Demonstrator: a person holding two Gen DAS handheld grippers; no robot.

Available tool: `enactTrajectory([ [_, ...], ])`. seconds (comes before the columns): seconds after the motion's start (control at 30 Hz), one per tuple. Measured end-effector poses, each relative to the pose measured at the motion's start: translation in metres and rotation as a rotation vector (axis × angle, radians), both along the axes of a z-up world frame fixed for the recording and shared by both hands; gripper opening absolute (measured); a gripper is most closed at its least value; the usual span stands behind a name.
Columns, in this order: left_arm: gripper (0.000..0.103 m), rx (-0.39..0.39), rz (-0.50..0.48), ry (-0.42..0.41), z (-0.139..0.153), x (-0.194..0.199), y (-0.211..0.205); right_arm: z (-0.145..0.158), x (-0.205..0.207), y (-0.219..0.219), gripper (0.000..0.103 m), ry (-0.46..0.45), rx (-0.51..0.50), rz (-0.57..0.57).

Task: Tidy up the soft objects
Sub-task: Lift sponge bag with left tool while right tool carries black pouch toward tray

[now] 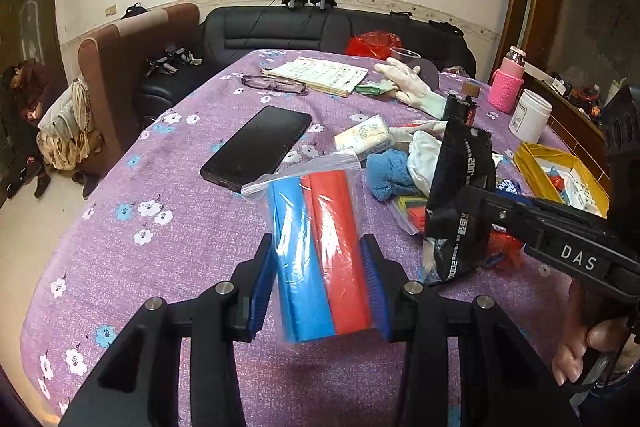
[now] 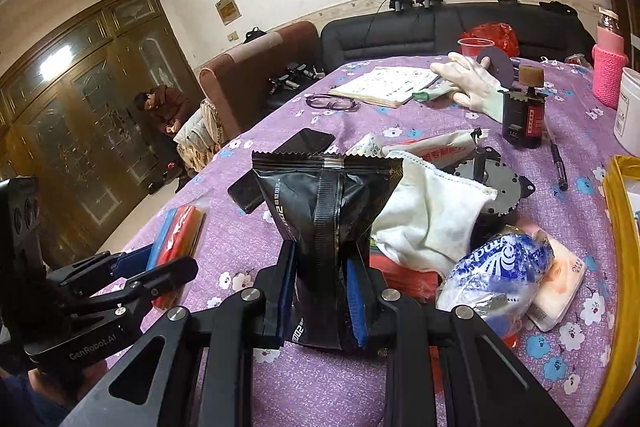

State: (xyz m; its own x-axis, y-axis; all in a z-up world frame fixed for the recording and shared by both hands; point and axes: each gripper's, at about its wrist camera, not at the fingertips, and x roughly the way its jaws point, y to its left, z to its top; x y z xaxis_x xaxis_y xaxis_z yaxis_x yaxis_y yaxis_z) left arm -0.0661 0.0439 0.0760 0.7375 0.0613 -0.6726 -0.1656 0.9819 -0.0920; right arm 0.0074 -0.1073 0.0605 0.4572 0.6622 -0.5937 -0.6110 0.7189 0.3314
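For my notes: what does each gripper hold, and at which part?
Left gripper: clear bag of red and blue rolls, near its lower end. Right gripper: black foil packet, at its lower half.

Left hand-held gripper (image 1: 318, 287) clamps a clear bag (image 1: 316, 247) of blue and red rolls above the purple tablecloth (image 1: 160, 267)

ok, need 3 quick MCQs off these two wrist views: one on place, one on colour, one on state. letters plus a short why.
1. Where does the phone lie?
A on the purple tablecloth
B in the yellow box
C on the sofa

2. What colours are the rolls in the clear zip bag?
A green and white
B blue and red
C black and pink

3. What is the right gripper doing?
A hanging open
B clamped on a glove
C clamped on the black foil packet

Answers: 1 A, it rests on the cloth; 2 B, both show through the plastic; 3 C, the pads squeeze its waist.
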Motion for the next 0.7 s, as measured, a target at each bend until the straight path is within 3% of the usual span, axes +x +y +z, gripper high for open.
enactTrajectory([
  [0.7,0.041,-0.005,-0.012,-0.018,0.006,-0.004,-0.006,0.008,-0.007,-0.012,0.026,-0.003,0.034,-0.012],
])
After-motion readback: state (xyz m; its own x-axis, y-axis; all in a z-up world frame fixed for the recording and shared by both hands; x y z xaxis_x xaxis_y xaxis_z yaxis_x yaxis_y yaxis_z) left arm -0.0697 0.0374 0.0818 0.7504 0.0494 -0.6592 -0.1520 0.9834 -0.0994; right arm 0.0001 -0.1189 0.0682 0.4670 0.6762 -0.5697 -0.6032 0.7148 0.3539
